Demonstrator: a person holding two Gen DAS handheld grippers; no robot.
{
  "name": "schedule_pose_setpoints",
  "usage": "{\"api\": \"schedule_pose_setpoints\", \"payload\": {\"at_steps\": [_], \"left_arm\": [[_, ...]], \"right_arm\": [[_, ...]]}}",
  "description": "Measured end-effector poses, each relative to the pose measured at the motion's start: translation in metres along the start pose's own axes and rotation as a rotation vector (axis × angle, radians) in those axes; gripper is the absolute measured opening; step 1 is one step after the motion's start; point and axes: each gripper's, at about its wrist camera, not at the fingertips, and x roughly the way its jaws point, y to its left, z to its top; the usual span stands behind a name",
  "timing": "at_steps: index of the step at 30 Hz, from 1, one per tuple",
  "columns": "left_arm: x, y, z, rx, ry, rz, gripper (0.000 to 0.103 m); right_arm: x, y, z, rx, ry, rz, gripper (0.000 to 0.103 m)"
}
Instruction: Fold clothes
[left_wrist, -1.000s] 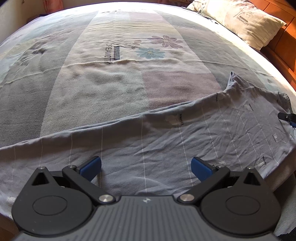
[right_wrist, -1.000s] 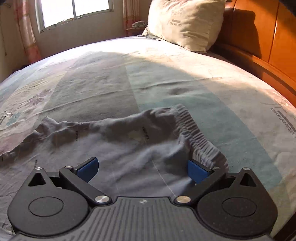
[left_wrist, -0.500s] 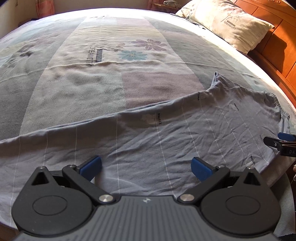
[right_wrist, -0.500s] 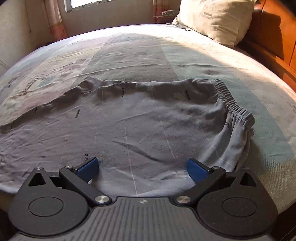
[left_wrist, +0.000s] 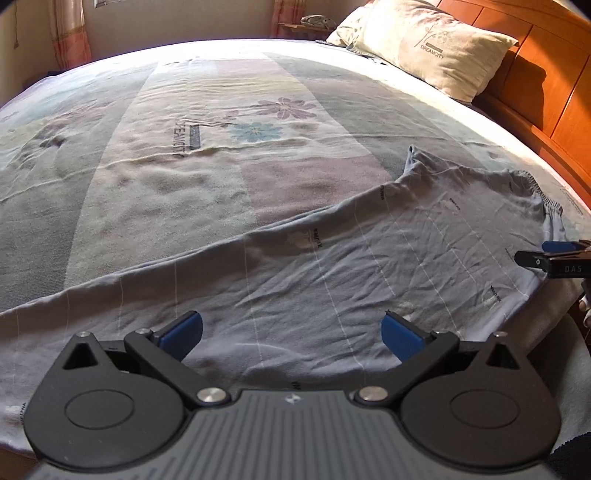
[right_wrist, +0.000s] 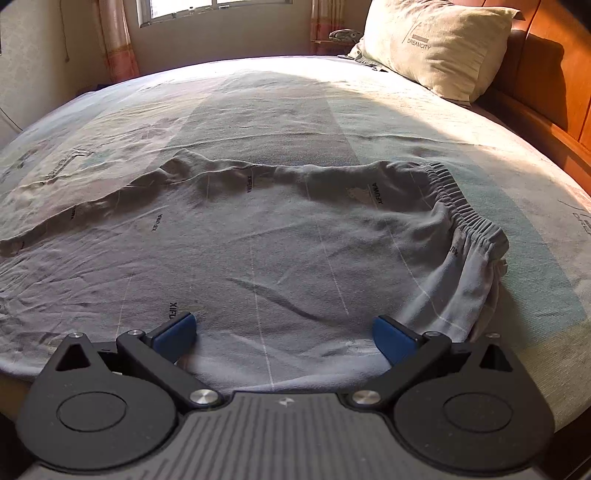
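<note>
A pillow sits at 1 o'clock by the wooden headboard. Nothing blocks you. The grey pants lie flat on the bed. Your left hand-held gripper and right hand-held gripper hover over the near edge, fingers spread wide, pinching nothing.

Wide open bed beyond the spread trousers, nothing standing on it. Pillow and wooden headboard close off the far right. The right hand-held gripper pokes in at the trousers' waistband edge.
</note>
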Motion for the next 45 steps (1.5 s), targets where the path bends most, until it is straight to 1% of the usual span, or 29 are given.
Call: {"api": "schedule_pose_setpoints", "payload": {"at_steps": [1,3,5,6,7,8,11,13,15,18,21,24,27,28,34,37,39,42,43,45], "left_arm": [[-0.005,0.004,0.001,-0.004,-0.005,-0.003,0.102],[-0.023,0.031,0.001,-0.076,-0.029,-0.009,0.102],[-0.04,0.07,-0.003,-0.203,-0.05,-0.03,0.102],[-0.05,0.093,-0.008,-0.285,-0.062,-0.033,0.102],[-0.059,0.116,-0.013,-0.364,-0.075,-0.028,0.102],[-0.066,0.131,-0.018,-0.419,-0.088,-0.02,0.102],[-0.09,0.181,-0.043,-0.597,-0.147,0.024,0.102],[-0.106,0.209,-0.064,-0.722,-0.201,0.035,0.102],[-0.114,0.229,-0.086,-0.854,-0.259,-0.007,0.102],[-0.114,0.249,-0.112,-1.006,-0.31,-0.049,0.102],[-0.105,0.258,-0.125,-1.084,-0.302,-0.044,0.102],[-0.093,0.263,-0.129,-1.125,-0.315,-0.092,0.102],[-0.079,0.269,-0.13,-1.177,-0.311,-0.097,0.102],[-0.077,0.269,-0.131,-1.2,-0.329,-0.102,0.102],[-0.066,0.275,-0.133,-1.257,-0.371,-0.149,0.102],[-0.061,0.281,-0.137,-1.308,-0.399,-0.158,0.102],[-0.058,0.283,-0.137,-1.323,-0.417,-0.155,0.102],[-0.05,0.283,-0.137,-1.355,-0.442,-0.171,0.102],[-0.047,0.282,-0.137,-1.362,-0.444,-0.179,0.102],[-0.04,0.276,-0.135,-1.363,-0.423,-0.218,0.102]], "right_arm": [[0.0,0.0,0.0,-0.001,0.001,0.001,0.103],[-0.001,0.001,0.002,-0.001,0.013,0.0,0.103],[-0.003,0.003,0.005,0.003,0.035,0.0,0.103],[-0.006,0.005,0.007,0.004,0.04,0.013,0.103],[-0.01,0.007,0.008,0.007,0.039,0.036,0.103],[-0.015,0.01,0.008,0.011,0.029,0.077,0.103],[-0.027,0.023,0.011,0.009,0.005,0.175,0.103],[-0.032,0.036,0.013,-0.028,-0.02,0.183,0.103],[-0.037,0.049,0.015,-0.066,-0.041,0.19,0.103],[-0.037,0.066,0.017,-0.108,-0.044,0.217,0.103],[-0.04,0.078,0.017,-0.122,-0.062,0.227,0.103],[-0.041,0.086,0.017,-0.147,-0.071,0.22,0.103],[-0.042,0.091,0.017,-0.162,-0.074,0.21,0.103],[-0.042,0.091,0.017,-0.161,-0.074,0.206,0.103],[-0.044,0.092,0.018,-0.148,-0.083,0.186,0.103],[-0.045,0.096,0.018,-0.158,-0.087,0.185,0.103],[-0.045,0.098,0.019,-0.166,-0.088,0.186,0.103],[-0.044,0.1,0.018,-0.172,-0.079,0.187,0.103],[-0.043,0.101,0.018,-0.172,-0.075,0.187,0.103],[-0.042,0.101,0.018,-0.17,-0.069,0.189,0.103]]}}
